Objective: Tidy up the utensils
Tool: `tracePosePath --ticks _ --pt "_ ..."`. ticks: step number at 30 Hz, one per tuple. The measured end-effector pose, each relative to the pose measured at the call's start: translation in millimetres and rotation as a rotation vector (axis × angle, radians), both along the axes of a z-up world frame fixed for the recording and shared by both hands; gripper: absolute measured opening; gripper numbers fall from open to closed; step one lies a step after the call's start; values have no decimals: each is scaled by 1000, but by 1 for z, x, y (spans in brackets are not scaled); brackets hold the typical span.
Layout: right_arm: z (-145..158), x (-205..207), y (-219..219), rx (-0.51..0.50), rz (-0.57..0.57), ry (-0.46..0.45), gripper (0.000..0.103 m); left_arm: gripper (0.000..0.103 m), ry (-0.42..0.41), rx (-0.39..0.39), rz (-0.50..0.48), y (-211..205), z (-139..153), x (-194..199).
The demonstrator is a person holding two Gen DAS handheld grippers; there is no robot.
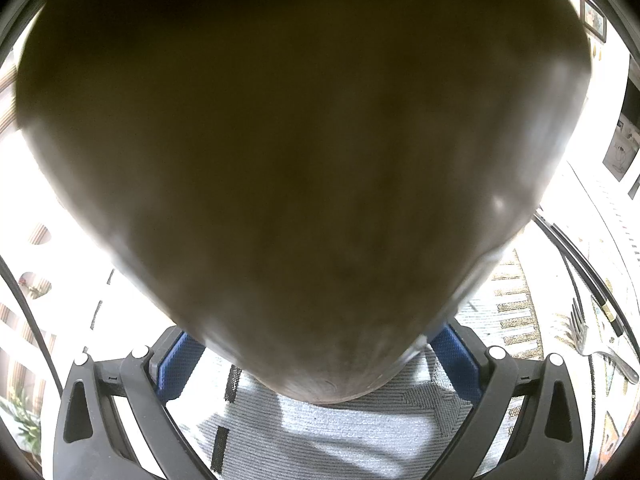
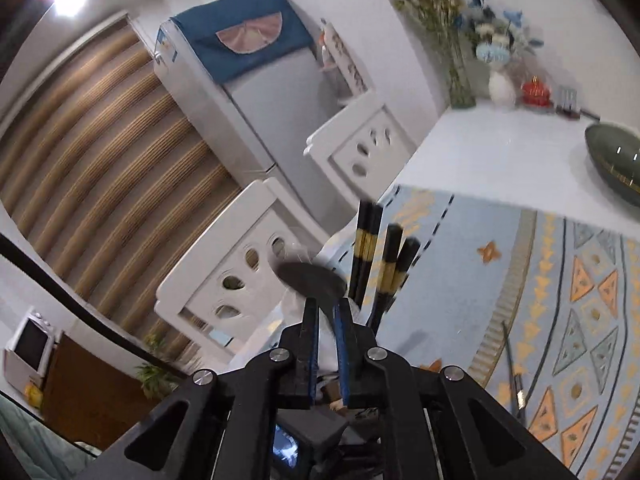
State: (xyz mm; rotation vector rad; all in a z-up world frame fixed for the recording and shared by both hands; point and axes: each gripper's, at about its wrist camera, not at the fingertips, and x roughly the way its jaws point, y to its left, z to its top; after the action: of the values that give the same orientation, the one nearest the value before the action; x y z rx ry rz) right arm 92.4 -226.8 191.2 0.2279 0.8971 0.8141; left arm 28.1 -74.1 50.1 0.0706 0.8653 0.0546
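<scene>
A large dark brown rounded vessel (image 1: 304, 168) fills the left wrist view. My left gripper (image 1: 312, 340) stands wide with its blue pads (image 1: 176, 364) against the vessel's narrow lower end, so it is shut on it. In the right wrist view my right gripper (image 2: 326, 307) is nearly closed on the handle of a dark spoon (image 2: 312, 280), whose bowl sticks out past the fingertips. Just beyond stand several black chopsticks with yellow bands (image 2: 368, 248), upright; what they stand in is hidden behind the fingers.
A metal fork (image 1: 592, 340) lies on the patterned placemat (image 2: 560, 280) at the right. Two loose chopsticks (image 2: 514, 372) lie on the mat. A grey-green bowl (image 2: 616, 164), vases and a red jar sit on the white table (image 2: 500, 152). White chairs (image 2: 248, 272) stand beside it.
</scene>
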Motion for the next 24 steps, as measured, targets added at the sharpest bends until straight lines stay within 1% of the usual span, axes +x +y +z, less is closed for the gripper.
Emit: tracePosePath --ticks 2,6,7,8,9,11,12,14,16,18,21,24 --pt "7 0 -7 18 0 3 9 102 0 -1 1 0 0 0" --pt "27 -4 -30 53 -60 -23 13 102 0 0 1 0 -1 1" --pt "32 -5 -39 62 -82 -33 16 102 0 0 1 0 -1 1" --pt "40 -7 -52 76 -111 -48 23 102 0 0 1 -1 -1 1" --pt "46 -10 -62 88 -132 -59 27 102 0 0 1 -1 -1 1" --pt "58 -18 -81 109 -180 -94 46 102 0 0 1 0 -1 1" --pt "67 -24 -93 114 -211 -123 49 102 0 0 1 0 -1 1" --pt "77 -33 -108 104 -245 -156 51 102 0 0 1 0 -1 1" --pt "84 -43 -123 67 -292 -179 51 102 0 1 1 0 -1 1" --pt "85 -52 -136 20 -340 -189 52 102 0 0 2 0 -1 1" --pt "74 -62 -150 -27 -384 -161 53 102 0 1 1 0 -1 1" --pt "51 -68 -155 -82 -411 -87 53 102 0 0 1 0 -1 1"
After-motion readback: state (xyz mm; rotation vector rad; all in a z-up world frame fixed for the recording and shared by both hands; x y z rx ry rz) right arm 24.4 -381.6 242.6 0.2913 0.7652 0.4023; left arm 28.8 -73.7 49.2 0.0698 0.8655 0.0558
